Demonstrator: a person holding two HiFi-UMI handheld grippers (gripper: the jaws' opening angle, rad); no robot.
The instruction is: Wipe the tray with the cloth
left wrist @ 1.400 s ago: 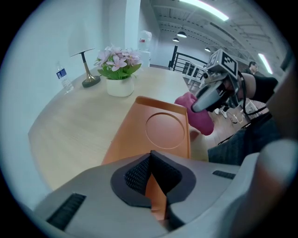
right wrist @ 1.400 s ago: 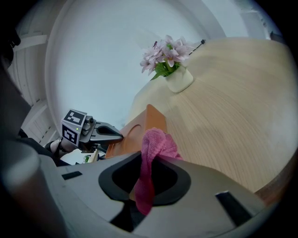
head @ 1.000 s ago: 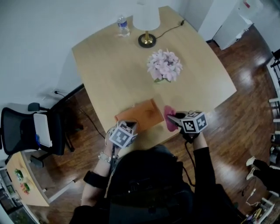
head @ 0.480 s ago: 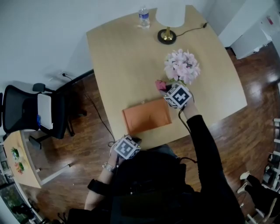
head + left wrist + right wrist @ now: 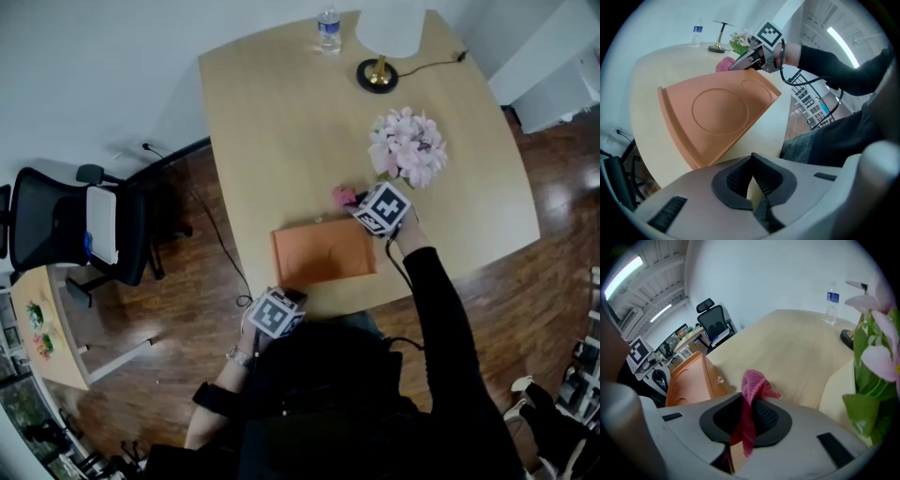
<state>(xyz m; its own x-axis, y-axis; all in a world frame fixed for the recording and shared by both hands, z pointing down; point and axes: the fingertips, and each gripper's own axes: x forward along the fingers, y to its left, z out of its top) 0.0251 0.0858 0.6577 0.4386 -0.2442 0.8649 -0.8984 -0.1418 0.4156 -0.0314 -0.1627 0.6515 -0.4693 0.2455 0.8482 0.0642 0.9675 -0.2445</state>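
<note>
An orange tray [image 5: 323,253] with round recesses lies flat near the table's front edge; it also fills the middle of the left gripper view [image 5: 717,112]. My right gripper [image 5: 364,202] hovers just beyond the tray's far right corner, shut on a pink cloth [image 5: 343,195] that bunches out past its tips [image 5: 752,383]. In the left gripper view the right gripper [image 5: 749,55] and the cloth [image 5: 723,63] sit at the tray's far edge. My left gripper [image 5: 286,300] is off the tray at the table's front edge, its pads [image 5: 740,176] meeting at the tips with nothing between them.
A pink flower bunch [image 5: 408,145] stands close beside the right gripper, its leaves at the right gripper view's edge [image 5: 876,357]. Farther back are a lamp [image 5: 378,73] with its cord and a water bottle [image 5: 328,28]. An office chair [image 5: 66,230] stands left of the table [image 5: 272,122].
The right gripper carried the cloth from the tray's right side to beyond its far right corner. The left gripper drew back from the tray's near left corner to the table edge.
</note>
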